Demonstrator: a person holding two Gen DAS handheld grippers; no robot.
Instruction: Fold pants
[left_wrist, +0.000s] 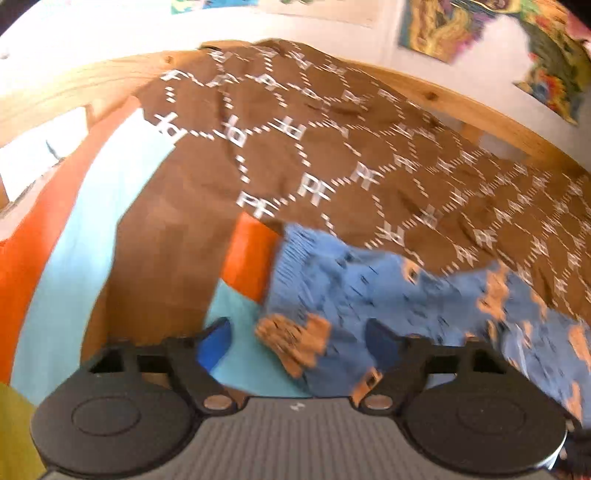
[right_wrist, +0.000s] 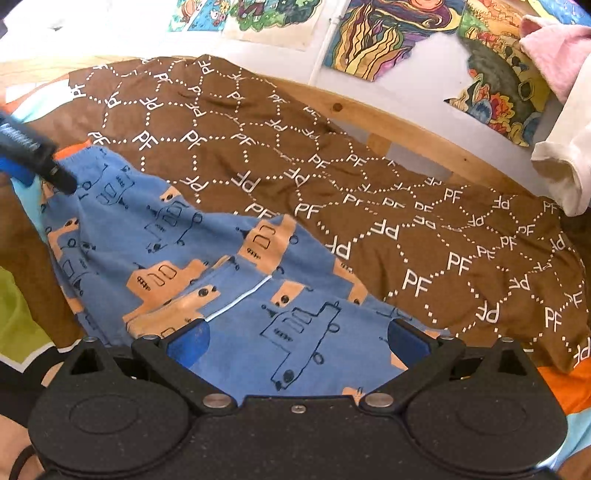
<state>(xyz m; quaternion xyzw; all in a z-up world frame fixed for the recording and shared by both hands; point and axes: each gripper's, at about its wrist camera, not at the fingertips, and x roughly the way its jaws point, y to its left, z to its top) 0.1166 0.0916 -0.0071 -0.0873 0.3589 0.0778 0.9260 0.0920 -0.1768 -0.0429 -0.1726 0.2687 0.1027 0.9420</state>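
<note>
The blue pants (right_wrist: 207, 258) (orange-printed) are spread on the brown blanket (right_wrist: 388, 221), reaching from 6 toward 10 o'clock in the right view. Left gripper (left_wrist: 295, 343) and right gripper (right_wrist: 299, 339) are both held apart over the cloth.

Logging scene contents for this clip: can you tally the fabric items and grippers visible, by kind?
Blue patterned pants: 1
Brown PF-print blanket: 1
Pink cloth: 1
White garment: 1
Grippers, left gripper and right gripper: 2
Total: 6
</note>
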